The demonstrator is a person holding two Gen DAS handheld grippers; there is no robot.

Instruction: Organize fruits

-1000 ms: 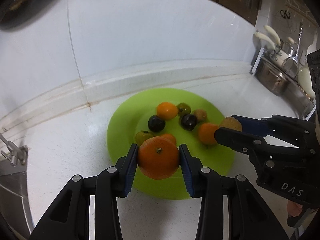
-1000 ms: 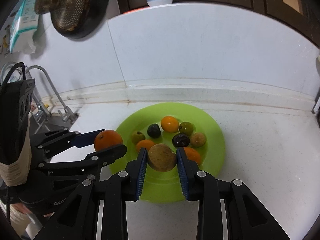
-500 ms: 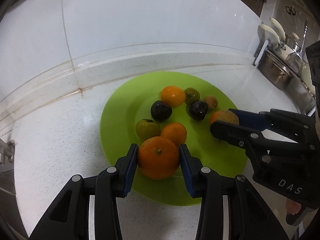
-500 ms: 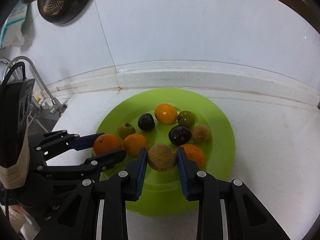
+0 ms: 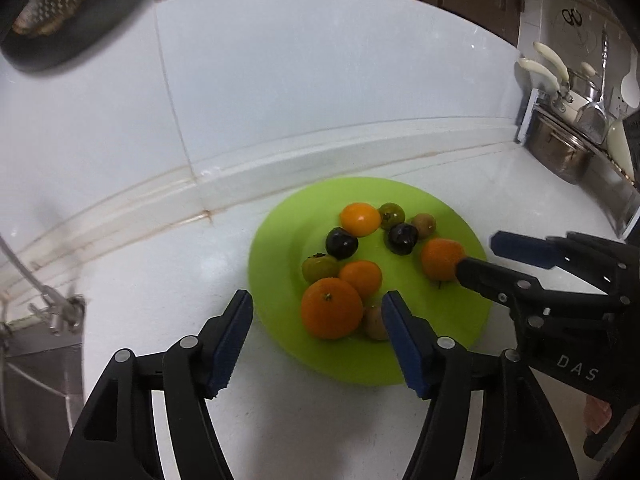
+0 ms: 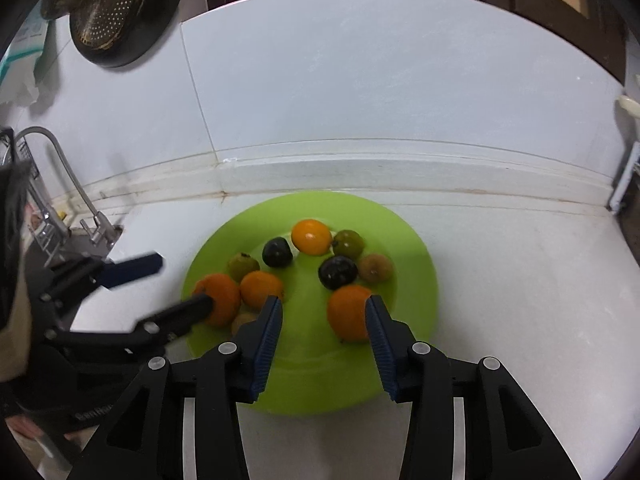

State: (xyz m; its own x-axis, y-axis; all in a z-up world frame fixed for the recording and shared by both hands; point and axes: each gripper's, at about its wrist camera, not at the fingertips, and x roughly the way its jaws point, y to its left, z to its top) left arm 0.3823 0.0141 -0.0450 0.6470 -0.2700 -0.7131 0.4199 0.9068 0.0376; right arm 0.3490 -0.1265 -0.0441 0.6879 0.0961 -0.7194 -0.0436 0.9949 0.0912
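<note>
Both tools stand with their jaws spread and grasp nothing. Left tool (image 5: 316, 338) fills the lower centre of the left wrist view, its blue pads wide apart above the near rim of the green plate (image 5: 276, 240). Between those pads, resting on the plate, sits the large orange (image 5: 331, 308), free of both pads. Touching its lower right is the small brown fruit (image 5: 374, 322), partly hidden behind the right pad.

Right tool (image 6: 324, 336) fills the lower centre of the right wrist view, also released, over the near part of the plate (image 6: 416, 252). Another orange (image 6: 349, 311) lies just beside the inner face of its right pad; whether they touch cannot be told.

On the plate in the left wrist view, 7 more fruits lie in a loose cluster behind the large orange: a smaller orange fruit (image 5: 361, 278) against it, a green fruit (image 5: 319, 268) to its left, 2 dark fruits (image 5: 341, 243) at the middle, a yellow-orange fruit (image 5: 360, 219) at the far side, another green fruit (image 5: 391, 215) beside that, and a second brown fruit (image 5: 424, 225) toward the right.

White desk (image 5: 168, 304) carries the plate. Steel pots (image 5: 560, 152) stand at the right edge of the frame, and a tap (image 6: 52, 168) shows at the left of the right wrist view.
</note>
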